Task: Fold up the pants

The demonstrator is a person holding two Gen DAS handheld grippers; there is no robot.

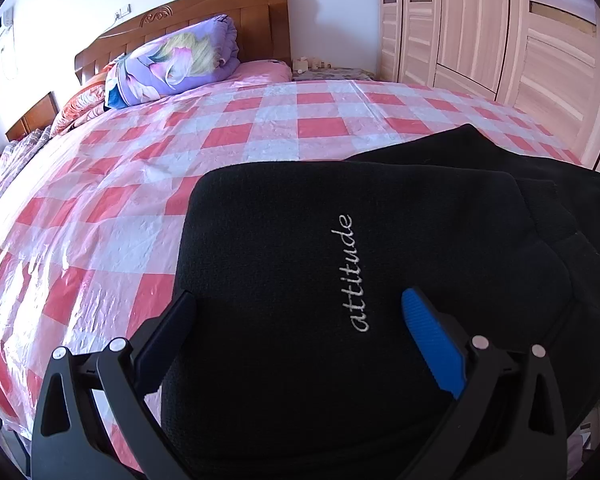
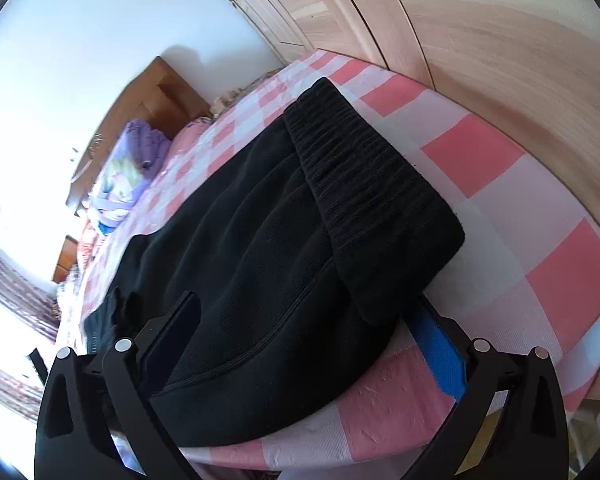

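At the bottom of the left wrist view, the left gripper (image 1: pixel 300 312) was seen with its jaws spread wide over the black knitted pants (image 1: pixel 340 280), a blue ribbed pad (image 1: pixel 432 340) showing on the finger at lower right; whether the pads pressed the cloth could not be told. The pants lay folded on the bed, filling the lower centre and right of that frame, with the word "attitude" (image 1: pixel 356 272) stitched in white up the top layer.

In the right wrist view, the right gripper (image 2: pixel 304 320) was likewise held apart, clamped on nothing, its fingers set either side of the rounded near fold of the pants (image 2: pixel 260 260). A ribbed waistband (image 2: pixel 372 200) was laid across the garment toward the centre right, and its corner reached close to the bed's near edge at lower right.

Beyond the pants, the pink-and-white checked plastic bed cover (image 1: pixel 180 168) was left bare across the left and centre. Farther off, a purple floral rolled quilt (image 1: pixel 180 60) was set against the brown wooden headboard (image 1: pixel 220 8) at upper left, and a pale wooden wardrobe (image 1: pixel 480 28) was stood close along the bed's right edge.
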